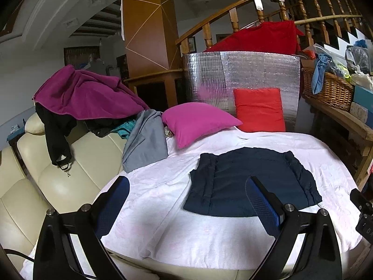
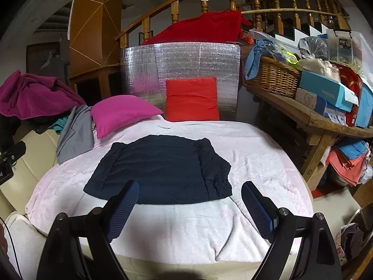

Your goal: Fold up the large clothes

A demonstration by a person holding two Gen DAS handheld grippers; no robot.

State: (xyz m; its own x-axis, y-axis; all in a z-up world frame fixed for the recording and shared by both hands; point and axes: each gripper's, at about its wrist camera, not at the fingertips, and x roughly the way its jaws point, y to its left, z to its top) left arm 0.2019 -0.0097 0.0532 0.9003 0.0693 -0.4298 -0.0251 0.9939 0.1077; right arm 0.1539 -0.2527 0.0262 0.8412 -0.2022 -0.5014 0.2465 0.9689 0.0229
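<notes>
Navy quilted garment (image 2: 160, 168) folded into rough rectangle, flat on fluffy pale-pink blanket (image 2: 256, 163); left gripper (image 1: 188, 198) and right gripper (image 2: 190, 200) spread wide, holding nothing.

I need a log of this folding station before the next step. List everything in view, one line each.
Folded garment: 1, navy, flat on the middle of the blanket.
Blanket: 1, pale pink-white, covers the work surface.
Cushion: 1, magenta, back left of the blanket.
Cushion: 1, red-orange, upright against the foil panel.
Foil panel: 1, silver, behind the blanket.
Red cloth: 1, red, behind the panel's top.
Grey garment: 1, grey, hanging over the sofa edge.
Clothes pile: several, magenta and black on top, on the sofa back.
Sofa: 1, cream, left.
Wicker basket: 1, brown, on the wooden bench at right.
Boxes: several, mostly blue, on the bench.
Left gripper: 1, black with blue pads, open, empty.
Right gripper: 1, same, open, empty.
</notes>
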